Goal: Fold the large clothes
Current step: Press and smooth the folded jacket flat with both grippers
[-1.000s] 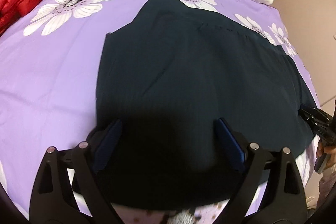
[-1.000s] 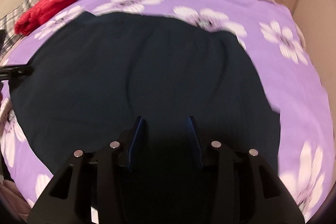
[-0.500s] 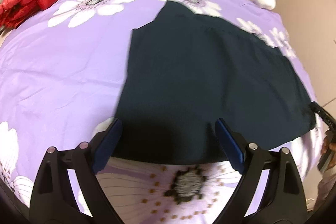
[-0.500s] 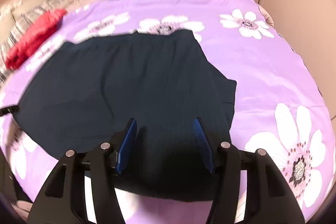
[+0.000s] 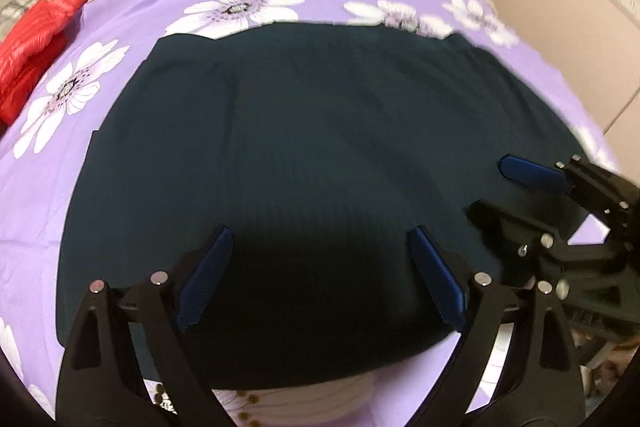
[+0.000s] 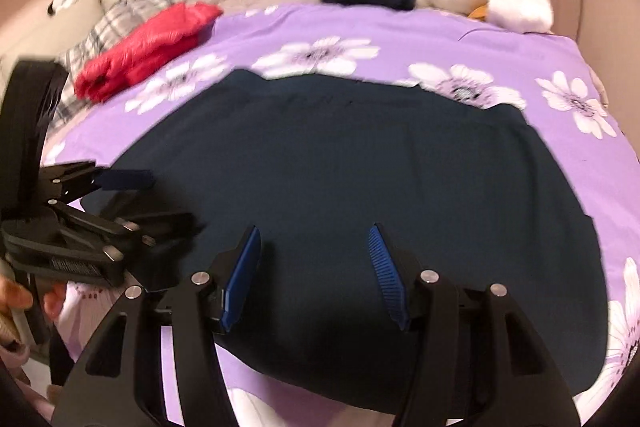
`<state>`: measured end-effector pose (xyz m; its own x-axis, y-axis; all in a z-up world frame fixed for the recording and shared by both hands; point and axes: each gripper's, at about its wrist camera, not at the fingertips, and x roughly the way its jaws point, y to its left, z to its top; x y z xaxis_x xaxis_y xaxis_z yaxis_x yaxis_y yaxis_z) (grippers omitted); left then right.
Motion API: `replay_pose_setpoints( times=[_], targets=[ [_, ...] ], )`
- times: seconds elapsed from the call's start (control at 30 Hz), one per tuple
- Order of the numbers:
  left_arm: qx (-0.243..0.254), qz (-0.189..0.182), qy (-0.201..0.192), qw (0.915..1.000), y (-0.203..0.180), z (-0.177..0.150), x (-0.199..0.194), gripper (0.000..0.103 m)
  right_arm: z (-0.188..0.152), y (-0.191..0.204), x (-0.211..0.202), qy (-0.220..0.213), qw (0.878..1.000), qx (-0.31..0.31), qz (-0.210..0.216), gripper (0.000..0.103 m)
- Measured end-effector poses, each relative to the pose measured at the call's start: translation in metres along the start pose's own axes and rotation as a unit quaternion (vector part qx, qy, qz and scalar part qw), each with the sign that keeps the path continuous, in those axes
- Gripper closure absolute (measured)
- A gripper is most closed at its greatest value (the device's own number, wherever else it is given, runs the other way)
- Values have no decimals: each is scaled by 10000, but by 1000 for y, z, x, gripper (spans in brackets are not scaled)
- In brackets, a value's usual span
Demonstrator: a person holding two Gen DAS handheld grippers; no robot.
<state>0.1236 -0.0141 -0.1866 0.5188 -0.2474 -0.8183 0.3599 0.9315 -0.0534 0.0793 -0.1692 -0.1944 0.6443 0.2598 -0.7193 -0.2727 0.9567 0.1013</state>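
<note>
Both grippers drew toward each other over the garment [image 5: 320,147]. A second ago only the tip of the right gripper [image 5: 516,193] showed at the 4 o'clock edge of the left wrist view; now most of its frame stood there, one blue finger [image 5: 532,175] over the cloth. Likewise the left gripper [image 6: 136,195] grew from a sliver at 9 o'clock in the right wrist view to a full frame at 8 o'clock. The right gripper's fingers spread wider apart than a second before, nothing pinched between them.
</note>
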Motion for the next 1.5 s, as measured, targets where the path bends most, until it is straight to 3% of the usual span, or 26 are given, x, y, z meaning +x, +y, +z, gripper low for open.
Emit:
replay_pose_setpoints(
  times=[0.13, 0.33, 0.57, 0.63, 0.87, 1.3, 1.43, 1.5],
  targets=[
    [239, 86, -43, 9997, -1, -10, 5, 11, -17, -2, 8, 158, 9998, 24, -86, 46],
    [146, -10, -131, 9998, 8, -16, -2, 11, -27, -16, -3, 77, 9995, 269, -169, 46],
    [-288, 52, -248, 9993, 40, -23, -13, 11, -38, -36, -22, -34, 9980, 441, -456, 46],
    [-355, 250, -256, 9987, 45, -26, -15, 11, -40, -43, -26, -56, 9974, 543, -460, 46],
    [-862, 224, -261, 9957, 77, -40, -21, 9, -49, -57, -39, -148, 9960, 626, -614, 46],
    [-1086, 300, -347, 9930, 96, -55, -32, 9, -58, -82, -61, -502, 9896, 1341, -145, 46],
    [-1149, 348, -380, 9920, 99, -59, -34, 9, -65, -98, -65, -375, 9867, 1462, -597, 46],
    [-1158, 363, -381, 9919, 99, -60, -34, 9, -70, -105, -66, -346, 9851, 1578, -597, 46]
  ],
)
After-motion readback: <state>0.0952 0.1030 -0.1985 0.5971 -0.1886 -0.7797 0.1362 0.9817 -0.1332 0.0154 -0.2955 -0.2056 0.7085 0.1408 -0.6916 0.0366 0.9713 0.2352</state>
